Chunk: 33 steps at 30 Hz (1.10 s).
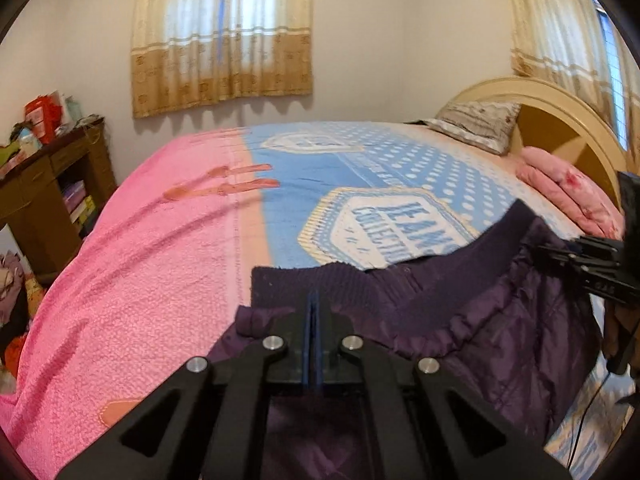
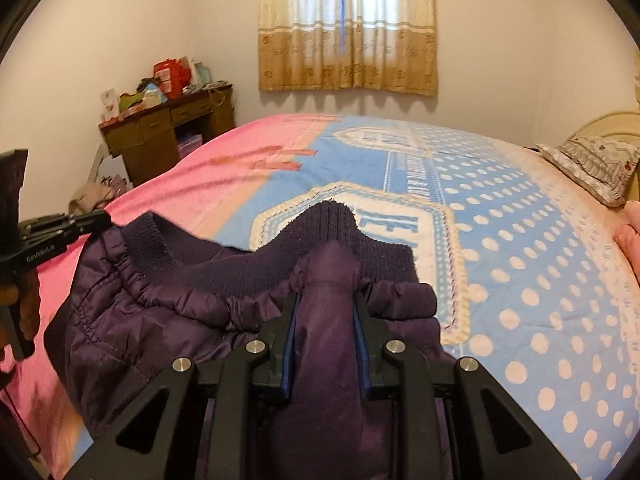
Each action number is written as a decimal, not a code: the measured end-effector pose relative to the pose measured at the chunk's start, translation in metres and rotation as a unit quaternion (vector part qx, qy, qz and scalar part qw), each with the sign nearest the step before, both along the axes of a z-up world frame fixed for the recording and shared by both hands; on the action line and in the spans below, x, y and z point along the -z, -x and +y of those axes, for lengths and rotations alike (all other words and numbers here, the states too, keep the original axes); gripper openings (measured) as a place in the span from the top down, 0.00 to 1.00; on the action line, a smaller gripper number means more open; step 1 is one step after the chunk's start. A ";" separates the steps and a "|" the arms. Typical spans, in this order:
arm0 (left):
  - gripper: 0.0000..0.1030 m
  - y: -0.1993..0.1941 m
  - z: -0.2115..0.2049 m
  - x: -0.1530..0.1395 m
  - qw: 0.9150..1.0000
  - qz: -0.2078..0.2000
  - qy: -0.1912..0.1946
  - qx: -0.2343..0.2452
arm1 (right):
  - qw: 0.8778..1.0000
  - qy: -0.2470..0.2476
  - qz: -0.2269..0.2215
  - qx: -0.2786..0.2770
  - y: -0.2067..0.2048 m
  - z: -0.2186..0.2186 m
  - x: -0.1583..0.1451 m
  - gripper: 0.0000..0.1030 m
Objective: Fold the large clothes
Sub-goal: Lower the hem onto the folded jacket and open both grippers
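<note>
The left tool (image 1: 313, 300) has its 2 fingers pressed together, and the thin edge of the purple jacket's (image 1: 460, 320) ribbed hem (image 1: 360, 276) seems pinched between them, though the cloth inside the pinch is hidden. The right tool (image 2: 326, 300) is clamped on a thick bunch of the same jacket, its fingers held visibly apart by the wad of quilted fabric. Each tool shows at the edge of the other's view, so the 2 grips sit at opposite ends of the hem, with the ribbed band sagging between them.

Beyond both tools the jacket hangs or drapes at the near edge of the bed (image 2: 500, 240), over the blue dotted blanket (image 1: 400, 168), with the pink blanket (image 1: 140, 260) to the left of the left tool. Further off lie a pillow (image 2: 592, 168) and a wooden desk (image 2: 160, 136).

The step in hand looks like carrying the hem forward over the bed to lay or fold the garment. To do it well, both tools should move at 1 height and pace, drawing slightly apart so the band goes taut and the slack curve flattens. The left grip is shallow and may slip on the slick quilting, so pull gently. Release only once the fabric rests flat on the bed.
</note>
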<state>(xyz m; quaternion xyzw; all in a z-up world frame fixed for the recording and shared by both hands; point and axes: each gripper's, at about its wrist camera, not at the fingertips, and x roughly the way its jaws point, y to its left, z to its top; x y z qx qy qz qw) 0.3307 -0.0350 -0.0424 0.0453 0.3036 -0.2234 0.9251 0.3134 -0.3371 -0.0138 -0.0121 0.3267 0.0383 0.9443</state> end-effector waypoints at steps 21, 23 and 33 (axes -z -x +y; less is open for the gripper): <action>1.00 -0.079 -0.018 0.093 0.990 0.076 -0.084 -0.082 | 0.992 0.012 0.105 0.072 -0.065 -0.020 0.087 0.73; 1.00 -0.080 -0.019 0.095 0.990 0.083 -0.083 -0.079 | 0.991 0.021 0.109 0.072 -0.068 -0.020 0.090 0.73; 1.00 -0.081 -0.017 0.088 0.990 0.090 -0.075 -0.076 | 0.991 0.016 0.111 0.073 -0.071 -0.022 0.094 0.72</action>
